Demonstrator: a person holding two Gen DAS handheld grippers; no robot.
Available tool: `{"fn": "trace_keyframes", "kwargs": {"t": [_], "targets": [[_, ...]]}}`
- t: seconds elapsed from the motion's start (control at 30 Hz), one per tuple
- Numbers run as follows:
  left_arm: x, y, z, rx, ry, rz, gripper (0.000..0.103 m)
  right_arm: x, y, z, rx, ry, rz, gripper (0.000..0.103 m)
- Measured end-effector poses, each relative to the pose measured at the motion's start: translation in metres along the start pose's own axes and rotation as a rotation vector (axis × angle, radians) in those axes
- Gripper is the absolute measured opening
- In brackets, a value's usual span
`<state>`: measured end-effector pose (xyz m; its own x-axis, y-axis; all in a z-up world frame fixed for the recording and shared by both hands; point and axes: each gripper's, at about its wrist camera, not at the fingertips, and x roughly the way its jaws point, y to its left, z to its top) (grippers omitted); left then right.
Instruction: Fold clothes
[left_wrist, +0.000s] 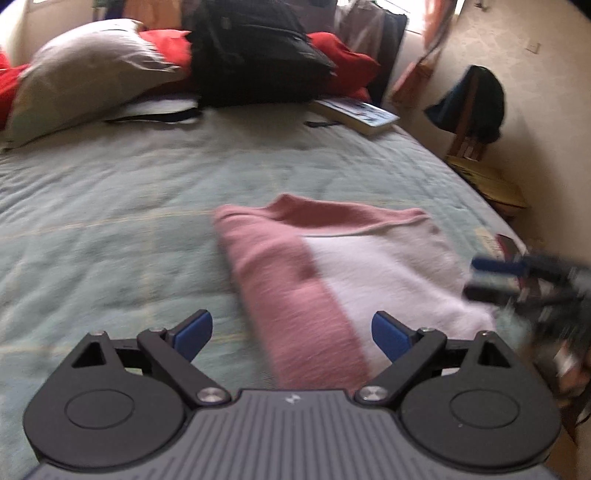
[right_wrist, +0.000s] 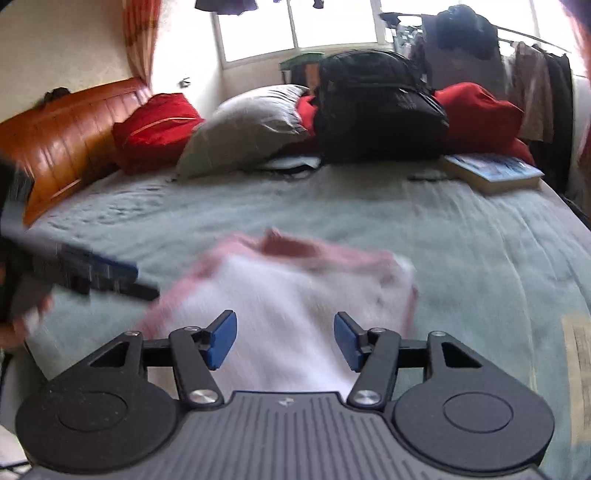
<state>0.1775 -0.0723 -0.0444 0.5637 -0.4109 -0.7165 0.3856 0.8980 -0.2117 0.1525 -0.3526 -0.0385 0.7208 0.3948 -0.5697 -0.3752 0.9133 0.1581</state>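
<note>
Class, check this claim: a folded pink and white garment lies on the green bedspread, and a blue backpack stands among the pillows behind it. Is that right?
One detail is wrong: the backpack is black, not blue, as the right wrist view shows. The folded pink and white garment does lie on the green bedspread, with the backpack among the pillows behind.

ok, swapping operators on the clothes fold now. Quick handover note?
Left tool: open, nothing between its pads, just above the near edge of the garment.
Right tool: open, empty, also over the near edge.
Pink and white garment: lies on the green bedspread, folded into a compact bundle; frames are blurred.
Done: at least one fold, both tools off the cloth.
Left: check that the fold is tidy, finish or square it if needed.
</note>
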Motion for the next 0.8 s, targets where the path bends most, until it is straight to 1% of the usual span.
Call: {"fn": "trace_keyframes", "kwargs": {"t": [0.07, 0.17, 0.27, 0.33, 0.37, 0.4, 0.47, 0.5, 0.6, 0.7, 0.8], "targets": [[-0.006, 0.007, -0.003, -0.013, -0.014, 0.031, 0.093, 0.015, 0.006, 0.022, -0.016, 0.009, 0.024, 0.07], [-0.012, 0.02, -0.007, -0.032, -0.027, 0.04, 0.093, 0.055, 0.01, 0.046, -0.021, 0.059, 0.041, 0.071], [-0.017, 0.033, -0.012, -0.034, -0.031, 0.049, 0.093, 0.102, 0.008, 0.054, -0.002, 0.143, 0.026, 0.071], [-0.018, 0.042, -0.015, -0.034, -0.031, 0.058, 0.093, 0.126, 0.006, 0.054, 0.006, 0.178, 0.027, 0.071], [-0.017, 0.046, -0.016, -0.041, -0.034, 0.067, 0.093, 0.137, 0.005, 0.054, 0.004, 0.186, 0.019, 0.071], [-0.017, 0.05, -0.017, -0.047, -0.038, 0.076, 0.093, 0.146, 0.004, 0.054, -0.009, 0.186, -0.008, 0.071], [-0.015, 0.058, -0.018, -0.061, -0.039, 0.08, 0.093, 0.16, -0.003, 0.056, -0.012, 0.184, -0.088, 0.071], [-0.014, 0.061, -0.018, -0.068, -0.038, 0.079, 0.093, 0.164, -0.009, 0.057, 0.006, 0.189, -0.11, 0.071], [-0.011, 0.066, -0.019, -0.073, -0.033, 0.075, 0.093, 0.164, -0.027, 0.061, 0.086, 0.207, -0.132, 0.071], [-0.01, 0.067, -0.02, -0.073, -0.027, 0.076, 0.093, 0.132, -0.021, 0.061, 0.063, 0.161, -0.146, 0.071], [-0.008, 0.062, -0.02, -0.064, -0.02, 0.07, 0.093, 0.096, -0.009, 0.055, 0.034, 0.127, -0.126, 0.072]]}}
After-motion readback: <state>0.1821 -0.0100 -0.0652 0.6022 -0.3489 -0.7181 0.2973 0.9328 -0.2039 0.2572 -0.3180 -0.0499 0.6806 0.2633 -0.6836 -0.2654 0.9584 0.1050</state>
